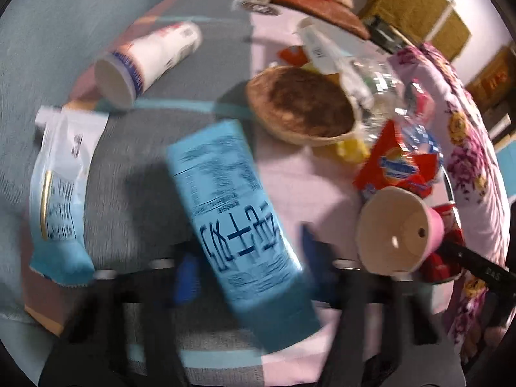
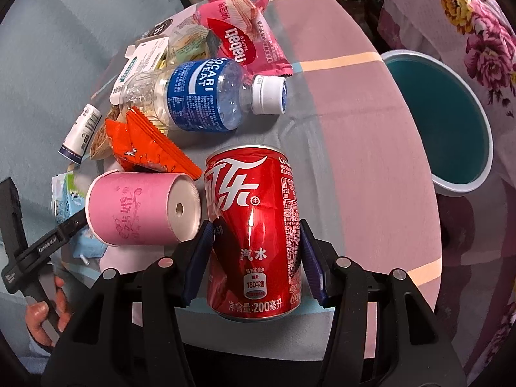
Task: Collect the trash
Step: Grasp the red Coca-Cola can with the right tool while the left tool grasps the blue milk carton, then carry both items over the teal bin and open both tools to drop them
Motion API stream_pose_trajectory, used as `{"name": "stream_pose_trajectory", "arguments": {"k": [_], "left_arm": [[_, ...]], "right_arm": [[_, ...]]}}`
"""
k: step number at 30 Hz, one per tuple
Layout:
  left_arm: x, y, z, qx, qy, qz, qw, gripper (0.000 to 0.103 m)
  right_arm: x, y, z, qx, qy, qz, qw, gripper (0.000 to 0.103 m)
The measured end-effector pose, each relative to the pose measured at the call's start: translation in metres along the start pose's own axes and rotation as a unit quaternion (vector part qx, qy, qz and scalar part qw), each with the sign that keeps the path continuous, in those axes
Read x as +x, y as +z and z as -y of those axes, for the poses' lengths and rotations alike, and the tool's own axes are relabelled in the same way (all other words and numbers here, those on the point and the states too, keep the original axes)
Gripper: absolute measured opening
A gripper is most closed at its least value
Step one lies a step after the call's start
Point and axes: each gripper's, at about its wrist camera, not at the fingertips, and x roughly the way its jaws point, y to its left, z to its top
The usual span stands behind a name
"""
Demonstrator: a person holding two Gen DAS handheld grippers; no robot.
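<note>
Right claw [image 2: 254, 254] — red can [image 2: 254, 229] between pads

Left view motion-blurred, right sharp — bright, fisheye-warped edges.

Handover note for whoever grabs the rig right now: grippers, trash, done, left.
Left hand-held gripper: jaws around the blue carton; view blurred, grip unconfirmed.
Right hand-held gripper: shut on the dented red cola can.
Teal bin is right of the can, past the table edge; nothing visible inside.
Still on the table: pink paper cup, Pocari bottle, pink wafer wrapper, orange wrapper, white tube, woven basket.
Next, probably: drop both held items in the bin.
</note>
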Motion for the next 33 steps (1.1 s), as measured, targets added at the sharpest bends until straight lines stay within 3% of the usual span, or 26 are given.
{"name": "stream_pose_trajectory", "arguments": {"k": [6, 11, 15, 24, 30, 33], "left_arm": [[-0.012, 0.002, 0.014, 0.024, 0.010, 0.020, 0.9994, 0.038], [-0.040, 0.014, 0.033, 0.050, -0.015, 0.049, 0.9975, 0.038], [-0.060, 0.030, 0.073, 0.100, -0.046, 0.071, 0.9914, 0.038], [-0.048, 0.055, 0.208, 0.225, -0.134, 0.046, 0.9640, 0.038], [0.002, 0.060, 0.309, 0.294, -0.166, -0.011, 0.9412, 0.038], [0.035, 0.056, 0.346, 0.323, -0.164, -0.039, 0.9313, 0.038]], "right_arm": [[-0.013, 0.001, 0.003, 0.005, 0.007, 0.024, 1.000, 0.046], [-0.034, 0.010, 0.012, 0.017, 0.017, 0.056, 0.998, 0.046], [-0.057, 0.018, 0.025, 0.031, 0.023, 0.088, 0.995, 0.046], [-0.108, 0.037, 0.102, 0.099, -0.021, 0.162, 0.982, 0.046], [-0.121, 0.038, 0.165, 0.146, -0.048, 0.185, 0.971, 0.046], [-0.116, 0.039, 0.193, 0.166, -0.058, 0.182, 0.967, 0.046]]}}
